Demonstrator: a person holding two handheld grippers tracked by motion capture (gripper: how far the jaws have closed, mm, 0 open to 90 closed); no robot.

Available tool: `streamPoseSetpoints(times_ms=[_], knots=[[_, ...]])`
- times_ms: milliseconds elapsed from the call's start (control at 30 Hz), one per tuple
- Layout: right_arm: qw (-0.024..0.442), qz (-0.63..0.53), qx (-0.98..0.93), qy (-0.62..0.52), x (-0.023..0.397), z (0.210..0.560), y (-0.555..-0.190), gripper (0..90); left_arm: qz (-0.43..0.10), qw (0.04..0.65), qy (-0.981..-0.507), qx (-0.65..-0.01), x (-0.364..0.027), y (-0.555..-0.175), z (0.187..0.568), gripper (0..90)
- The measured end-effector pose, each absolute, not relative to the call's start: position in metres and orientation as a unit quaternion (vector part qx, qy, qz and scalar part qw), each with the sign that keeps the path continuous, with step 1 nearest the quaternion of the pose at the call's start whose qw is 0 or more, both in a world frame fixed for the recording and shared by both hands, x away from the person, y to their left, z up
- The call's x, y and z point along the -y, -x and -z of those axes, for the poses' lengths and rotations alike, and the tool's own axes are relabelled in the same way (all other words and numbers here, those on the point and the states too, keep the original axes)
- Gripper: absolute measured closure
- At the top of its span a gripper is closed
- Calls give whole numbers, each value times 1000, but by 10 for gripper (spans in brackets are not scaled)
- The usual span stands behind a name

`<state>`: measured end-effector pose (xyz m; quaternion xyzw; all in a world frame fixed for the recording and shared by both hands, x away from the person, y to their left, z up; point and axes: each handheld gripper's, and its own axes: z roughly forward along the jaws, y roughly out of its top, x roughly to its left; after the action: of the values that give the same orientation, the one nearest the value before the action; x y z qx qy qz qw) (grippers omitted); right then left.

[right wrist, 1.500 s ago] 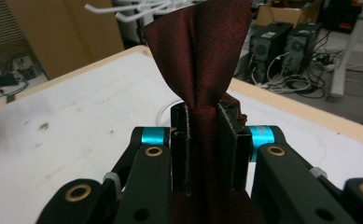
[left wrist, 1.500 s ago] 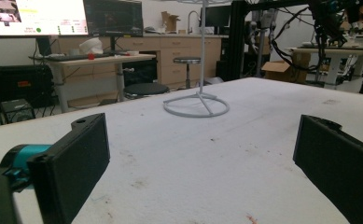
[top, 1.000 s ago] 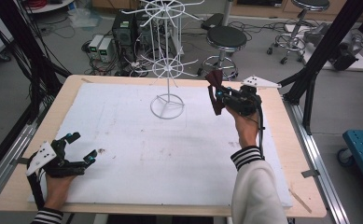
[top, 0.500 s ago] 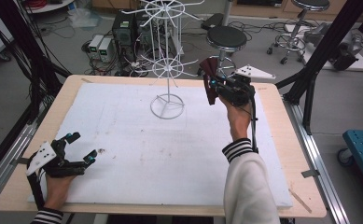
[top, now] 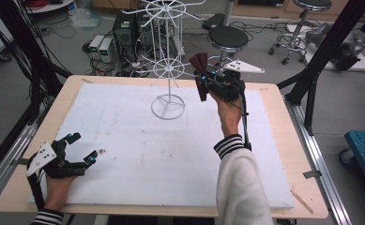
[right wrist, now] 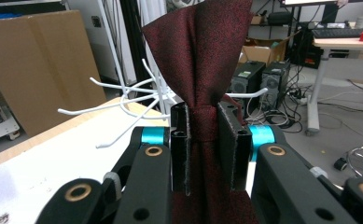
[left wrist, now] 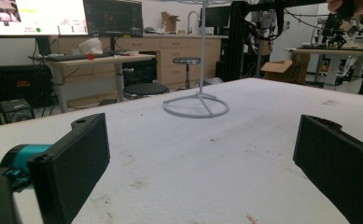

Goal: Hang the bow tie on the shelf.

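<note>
- White foam sheeting (top: 138, 154) covers your worktop (top: 283, 112), with lab clutter, stools and computers behind it; that plain surface keeps the wire rack (top: 168, 70) easy to pick out.
- Your right gripper (right wrist: 202, 140) has its fingers (right wrist: 181, 149) pinched tight on the knot of a dark red bow tie (right wrist: 202, 51), so both wings stay free and fanned upward.
- You hold it raised beside the rack's lower ring of white hooks (right wrist: 118, 105), likely to hang it there.
- Your left gripper (top: 79, 151) rests at the near left corner, fingers (left wrist: 72, 163) spread wide and empty, well apart from the rack and out of the way.
</note>
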<state>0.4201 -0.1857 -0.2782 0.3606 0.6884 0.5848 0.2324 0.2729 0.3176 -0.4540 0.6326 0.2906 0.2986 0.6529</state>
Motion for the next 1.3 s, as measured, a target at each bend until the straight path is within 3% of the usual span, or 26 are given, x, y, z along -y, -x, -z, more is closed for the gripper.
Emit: streamPoseSetpoints(times_ms=[1300], knots=[[188,-547,-743,-338,149,296,-428,761,-299,652,-635,-289,-318,-273,454,41]])
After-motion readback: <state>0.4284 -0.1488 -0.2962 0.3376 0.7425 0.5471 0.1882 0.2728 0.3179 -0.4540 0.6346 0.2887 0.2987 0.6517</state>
